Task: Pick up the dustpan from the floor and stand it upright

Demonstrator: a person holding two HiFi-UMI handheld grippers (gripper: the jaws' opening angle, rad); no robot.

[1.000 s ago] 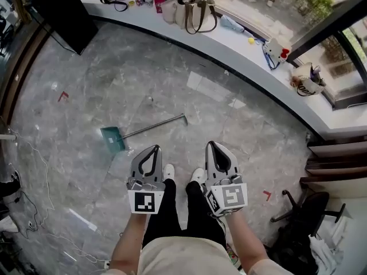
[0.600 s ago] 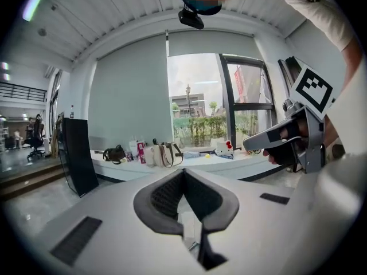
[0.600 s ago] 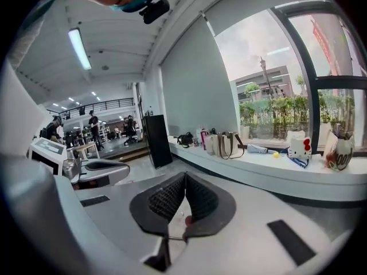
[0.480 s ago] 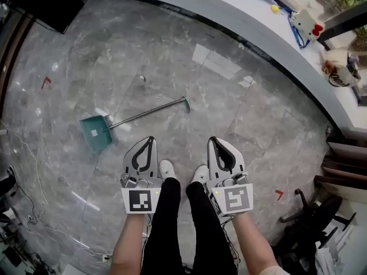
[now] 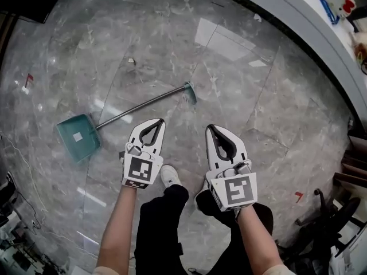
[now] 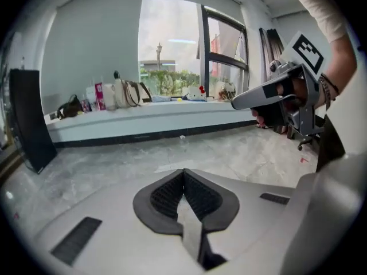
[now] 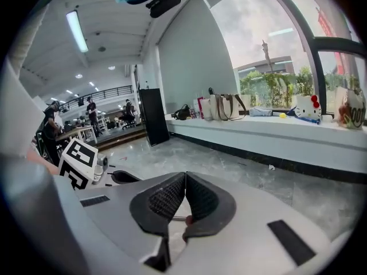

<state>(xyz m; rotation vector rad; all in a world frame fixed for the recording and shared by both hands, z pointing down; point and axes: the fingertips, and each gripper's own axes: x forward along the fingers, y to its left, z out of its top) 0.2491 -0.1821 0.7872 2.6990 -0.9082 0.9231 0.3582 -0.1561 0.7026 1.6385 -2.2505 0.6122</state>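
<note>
The floor gave you open room all round both grippers; the curved ledge stood well beyond the right jaws. The task was not begun: the dustpan lay flat, its scoop ahead and to the left of the left gripper, and its handle crossed near the front of those jaws. The left gripper and right gripper were both clenched on nothing. You had yet to pick up the dustpan and stand it upright.

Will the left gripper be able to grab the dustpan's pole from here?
Probably yes. The pole lies on bare floor just ahead of the left gripper, with nothing between them. Its jaws are shut, so they must open first.
</note>
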